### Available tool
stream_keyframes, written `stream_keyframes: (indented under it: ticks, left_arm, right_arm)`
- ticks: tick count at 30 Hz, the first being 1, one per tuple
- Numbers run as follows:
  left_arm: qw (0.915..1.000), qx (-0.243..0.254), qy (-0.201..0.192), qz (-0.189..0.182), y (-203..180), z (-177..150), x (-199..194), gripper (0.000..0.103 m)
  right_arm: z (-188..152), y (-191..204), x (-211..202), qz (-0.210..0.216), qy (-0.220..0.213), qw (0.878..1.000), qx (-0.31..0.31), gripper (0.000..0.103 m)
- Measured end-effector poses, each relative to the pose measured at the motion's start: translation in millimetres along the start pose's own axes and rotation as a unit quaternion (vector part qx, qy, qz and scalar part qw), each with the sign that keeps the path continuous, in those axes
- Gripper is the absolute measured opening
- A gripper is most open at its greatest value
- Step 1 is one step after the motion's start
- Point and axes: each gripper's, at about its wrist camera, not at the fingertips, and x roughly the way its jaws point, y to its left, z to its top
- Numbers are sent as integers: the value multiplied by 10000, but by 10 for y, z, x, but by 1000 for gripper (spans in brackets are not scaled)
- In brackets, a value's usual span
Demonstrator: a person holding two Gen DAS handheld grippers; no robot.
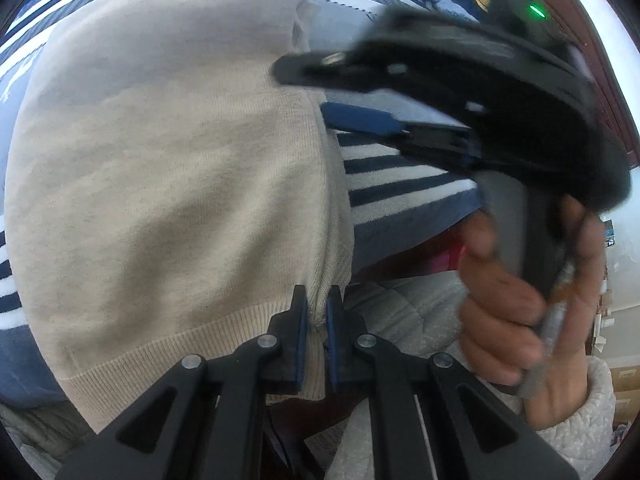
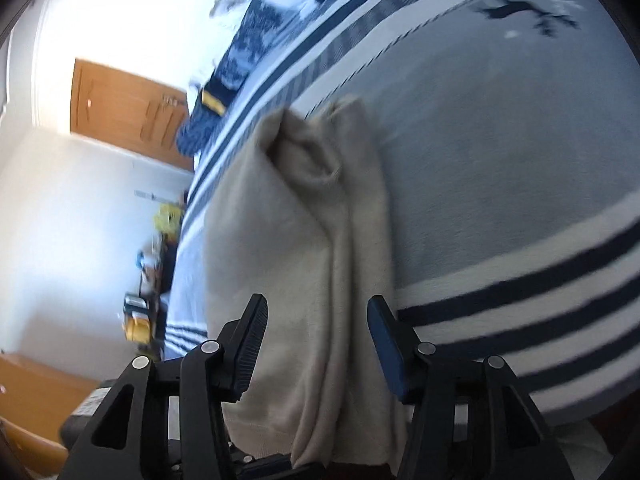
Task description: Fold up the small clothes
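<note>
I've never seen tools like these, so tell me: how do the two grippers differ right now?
The left gripper is shut on a bunched edge of the beige sweater; the right gripper is open, with sweater fabric between its fingers but not pinched. In the left view the right gripper looks motion-blurred, while the left's fingers look sharp. Both have black linkages and blue pads.

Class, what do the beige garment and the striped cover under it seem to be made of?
Garment: a fine matte knit, probably cotton or wool blend; tiny stitch rows and a ribbed hem show. Cover: soft, slightly fuzzy woven or fleece fabric, likely; stripe edges look napped.
</note>
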Motion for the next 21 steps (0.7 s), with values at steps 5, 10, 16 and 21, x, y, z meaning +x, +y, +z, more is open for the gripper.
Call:
stream_keyframes:
  ticks: [5, 10, 16, 21]
  left_arm:
    - [9999, 86, -139, -4, -81, 18, -122, 8]
    - [9989, 373, -243, 121, -282, 42, -188, 9]
    - [9984, -43, 331, -463, -68, -5, 100, 15]
    - [9927, -580, -558, -894, 398, -3, -588, 51]
  right_arm:
    - [42, 10, 317, -499, 189, 9985, -154, 10]
    - [70, 285, -14, -570, -437, 9957, -584, 8]
    - [103, -71, 268, -818, 194, 9964, -140, 11]
    - [76, -3, -8, -667, -201, 9971, -306, 68]
